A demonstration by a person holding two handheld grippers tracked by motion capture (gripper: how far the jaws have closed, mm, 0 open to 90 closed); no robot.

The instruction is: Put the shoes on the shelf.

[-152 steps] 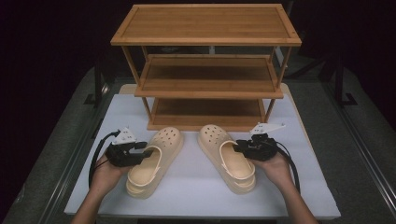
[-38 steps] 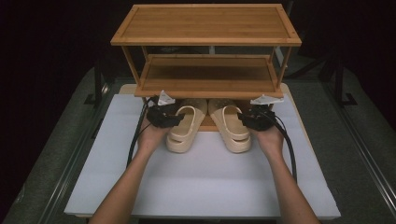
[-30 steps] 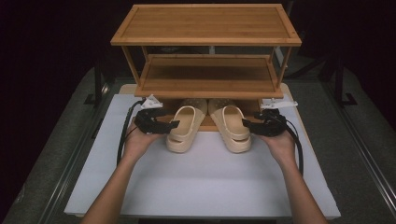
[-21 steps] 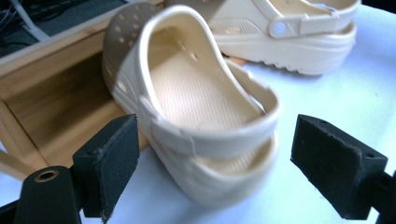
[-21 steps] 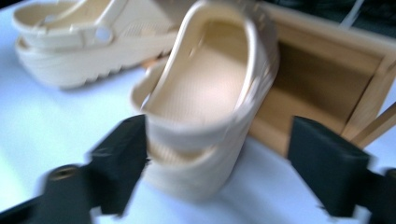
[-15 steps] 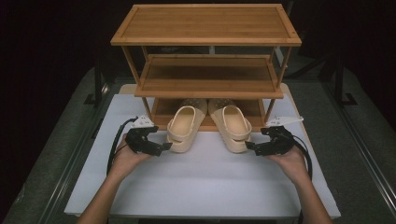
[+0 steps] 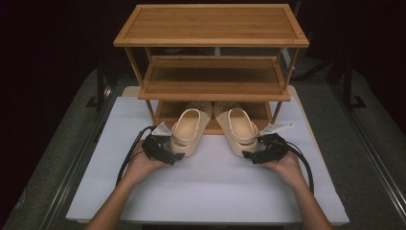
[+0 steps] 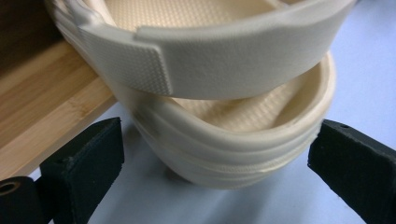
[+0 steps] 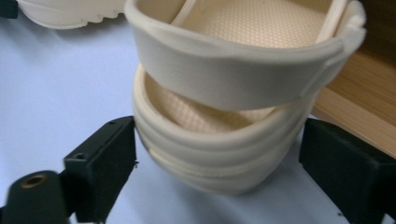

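Two cream clog sandals lie side by side, toes on the bottom shelf of a bamboo rack and heels jutting over the white board. My left gripper sits at the heel of the left sandal, jaws open on either side of the heel, with a gap on each side. My right gripper is just behind the right sandal, and its open jaws flank that heel the same way. In each gripper view the strap arches above the heel.
The three-tier bamboo rack stands at the back of the white board; its middle and top shelves are bare. Its posts flank the sandals. Dark floor and metal rails lie beyond the table on both sides.
The sandals went from the open board onto the bottom shelf. Both grippers let go, swung outward, drew back toward the person, and now stand open around the heels.
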